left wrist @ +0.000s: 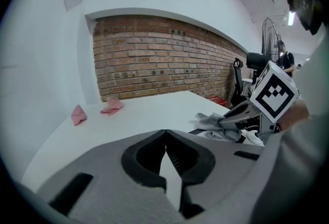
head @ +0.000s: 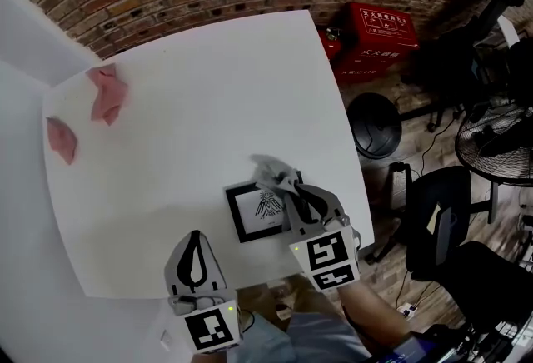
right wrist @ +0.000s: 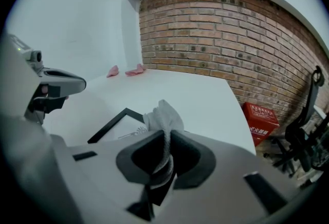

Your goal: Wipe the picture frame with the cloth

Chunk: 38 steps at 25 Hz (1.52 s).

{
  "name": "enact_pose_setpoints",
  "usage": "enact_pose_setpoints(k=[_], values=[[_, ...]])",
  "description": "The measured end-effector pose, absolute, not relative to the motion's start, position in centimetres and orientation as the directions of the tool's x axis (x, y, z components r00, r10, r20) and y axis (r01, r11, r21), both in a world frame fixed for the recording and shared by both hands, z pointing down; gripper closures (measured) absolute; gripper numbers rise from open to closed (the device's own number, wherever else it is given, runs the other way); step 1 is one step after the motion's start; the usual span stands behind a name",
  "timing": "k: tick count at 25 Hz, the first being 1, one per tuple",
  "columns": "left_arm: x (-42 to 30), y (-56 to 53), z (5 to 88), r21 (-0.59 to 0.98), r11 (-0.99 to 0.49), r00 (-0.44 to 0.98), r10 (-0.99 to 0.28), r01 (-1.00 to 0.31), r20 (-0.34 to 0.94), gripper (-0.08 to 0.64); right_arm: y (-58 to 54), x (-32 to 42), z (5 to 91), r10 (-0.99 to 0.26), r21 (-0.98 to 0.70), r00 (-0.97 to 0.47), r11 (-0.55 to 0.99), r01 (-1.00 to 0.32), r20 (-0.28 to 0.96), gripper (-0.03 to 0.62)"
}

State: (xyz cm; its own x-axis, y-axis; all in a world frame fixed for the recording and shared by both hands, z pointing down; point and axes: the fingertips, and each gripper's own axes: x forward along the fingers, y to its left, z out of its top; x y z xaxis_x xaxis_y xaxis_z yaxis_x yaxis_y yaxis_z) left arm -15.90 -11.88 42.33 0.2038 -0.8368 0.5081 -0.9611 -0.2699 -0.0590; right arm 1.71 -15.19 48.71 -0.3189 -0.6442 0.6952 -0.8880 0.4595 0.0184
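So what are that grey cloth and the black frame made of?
The cloth looks like soft woven or knitted fabric, matte: it bunches and shows a ribbed texture where the right tongs pinch it. The frame seems smooth black painted wood or plastic; its thin, even edges don't settle which.

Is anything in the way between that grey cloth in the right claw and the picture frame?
Nothing visible. The right gripper holds the cloth at the far corner of the picture frame; two pink rags lie elsewhere.

White Chinese characters on red box [head: 379, 41], illegible; nothing else readable.
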Motion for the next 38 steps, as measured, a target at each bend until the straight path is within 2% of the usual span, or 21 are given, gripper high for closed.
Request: enact_pose_setpoints(k=[13,21,26,38], values=[[-12.7,-12.2,40.8,-0.074,-0.299,0.228,-0.846,-0.951,0.483,0.551,-14.8,5.5,47.9,-0.665,0.003,-0.298,0.412,-0.911,0.685,0.549],[-10.2,-10.7,37.3,-0.082,-0.304,0.241,-0.869,-0.949,0.433,0.551,-13.7,8.4,43.7,-0.727,0.021,-0.282,0.377,-0.926,0.626,0.549],[-8.4,-8.9,33.1,-0.104,-0.299,0.244,-0.900,-0.949,0.361,0.551,-11.7,10.4,38.8,-0.783,0.020,-0.293,0.362,-0.932,0.549,0.549],[-5.4,-3.6,20.3,-0.158,-0.254,0.246,-0.967,-0.954,0.071,0.551,-4.6,11.9,24.4,-0.899,0.041,-0.381,0.398,-0.916,0.215,0.549]])
